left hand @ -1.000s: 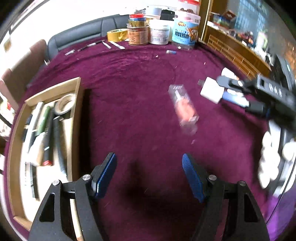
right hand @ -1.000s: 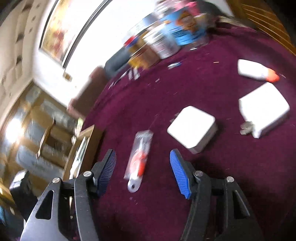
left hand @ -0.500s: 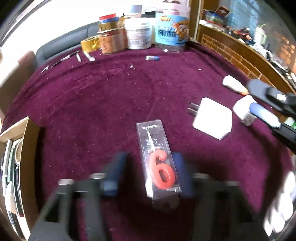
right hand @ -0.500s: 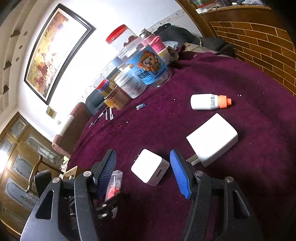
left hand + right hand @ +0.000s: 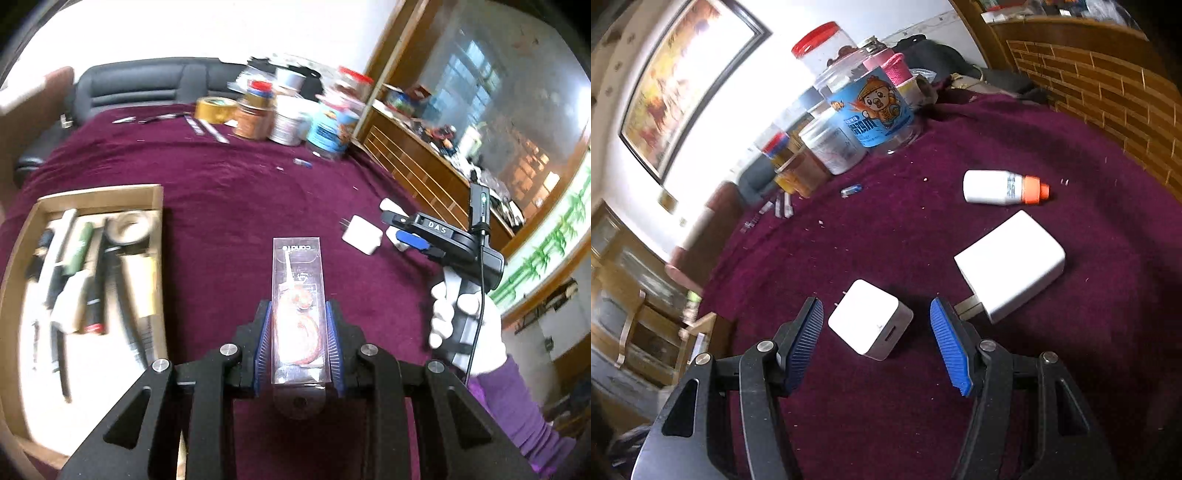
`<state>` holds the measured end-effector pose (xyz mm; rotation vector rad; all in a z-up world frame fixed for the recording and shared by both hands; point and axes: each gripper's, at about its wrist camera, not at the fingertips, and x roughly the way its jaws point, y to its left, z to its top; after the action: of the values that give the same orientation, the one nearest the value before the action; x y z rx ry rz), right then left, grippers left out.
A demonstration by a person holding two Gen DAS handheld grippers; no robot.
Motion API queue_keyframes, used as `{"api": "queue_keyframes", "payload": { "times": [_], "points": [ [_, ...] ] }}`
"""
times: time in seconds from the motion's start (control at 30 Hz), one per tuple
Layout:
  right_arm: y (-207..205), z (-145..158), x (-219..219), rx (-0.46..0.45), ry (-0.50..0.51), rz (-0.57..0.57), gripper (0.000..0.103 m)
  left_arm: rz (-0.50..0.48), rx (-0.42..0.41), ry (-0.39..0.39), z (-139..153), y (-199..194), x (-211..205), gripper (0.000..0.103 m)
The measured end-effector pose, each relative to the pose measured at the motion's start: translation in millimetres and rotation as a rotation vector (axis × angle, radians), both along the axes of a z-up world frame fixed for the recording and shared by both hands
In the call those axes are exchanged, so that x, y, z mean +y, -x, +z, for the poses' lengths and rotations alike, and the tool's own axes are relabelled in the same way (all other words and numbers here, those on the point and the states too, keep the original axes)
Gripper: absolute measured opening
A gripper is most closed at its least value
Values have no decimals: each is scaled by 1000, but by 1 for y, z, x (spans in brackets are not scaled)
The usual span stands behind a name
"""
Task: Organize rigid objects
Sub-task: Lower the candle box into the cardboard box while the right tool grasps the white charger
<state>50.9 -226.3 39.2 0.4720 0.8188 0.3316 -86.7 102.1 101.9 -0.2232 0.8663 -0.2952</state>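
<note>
Deep purple velvet-like cloth (image 5: 229,206) is spread over the whole table, its short nap flecked with pale crumbs, and a cluster of plastic jars and tape rolls (image 5: 280,114) is crowded at the far edge. At the left side an open, shallow cardboard tray (image 5: 155,192) is seen, loosely filled with pens, markers and a tape ring.

A clear, rigid plastic blister pack holding a red number candle (image 5: 297,302) is clamped by its long edges in the left gripper (image 5: 298,345), whose ribbed blue pads are drawn in narrow against it; the pack is carried above the cloth, just right of the tray. Because the pack's walls are smooth, thin and glossy, slippage or twisting between the pads could be caused by a quick swing, and the shell could be dented if it is squeezed harder. Since much of the pack projects past the fingertips, the tray's wall could be struck on the way in.

The right gripper (image 5: 877,343) is held about half open and empty, with a small white cube-shaped plastic charger (image 5: 870,319) lying on the cloth between its pads, untouched by either. As the charger lies skewed to the pads, it could be pushed or spun aside on closing. Beside it lie a larger flat white charger (image 5: 1010,267) and a white bottle with an orange cap (image 5: 1001,186); the round bottle would likely roll if nudged.
</note>
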Motion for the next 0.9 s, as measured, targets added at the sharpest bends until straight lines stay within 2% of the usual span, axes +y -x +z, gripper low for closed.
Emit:
{"api": "queue_keyframes", "payload": {
  "times": [0.1, 0.23, 0.43, 0.47, 0.5, 0.53, 0.6, 0.77, 0.9],
  "points": [
    [-11, 8, 25, -2, 173, 72, 60, 69, 8, 17, -2, 9, 30, 24],
    [-22, 1, 68, -19, 505, 200, 60, 158, 25, 43, -9, 29, 68, 24],
    [-20, -12, 92, -32, 680, 283, 65, 321, 56, 37, -23, 50, 128, 24],
    [-20, -13, 91, -34, 683, 274, 63, 345, 62, 34, -26, 52, 137, 24],
    [-19, -13, 89, -32, 683, 255, 57, 361, 66, 33, -29, 55, 144, 24],
    [-19, -12, 86, -21, 668, 243, 57, 372, 69, 31, -31, 59, 149, 24],
    [-17, -8, 82, -3, 629, 229, 50, 403, 79, 28, -36, 62, 162, 24],
    [1, 11, 69, 22, 485, 191, 47, 455, 94, 2, -46, 64, 183, 24],
    [17, 31, 79, 18, 337, 228, 46, 476, 151, -11, -62, 57, 197, 24]
  ]
}}
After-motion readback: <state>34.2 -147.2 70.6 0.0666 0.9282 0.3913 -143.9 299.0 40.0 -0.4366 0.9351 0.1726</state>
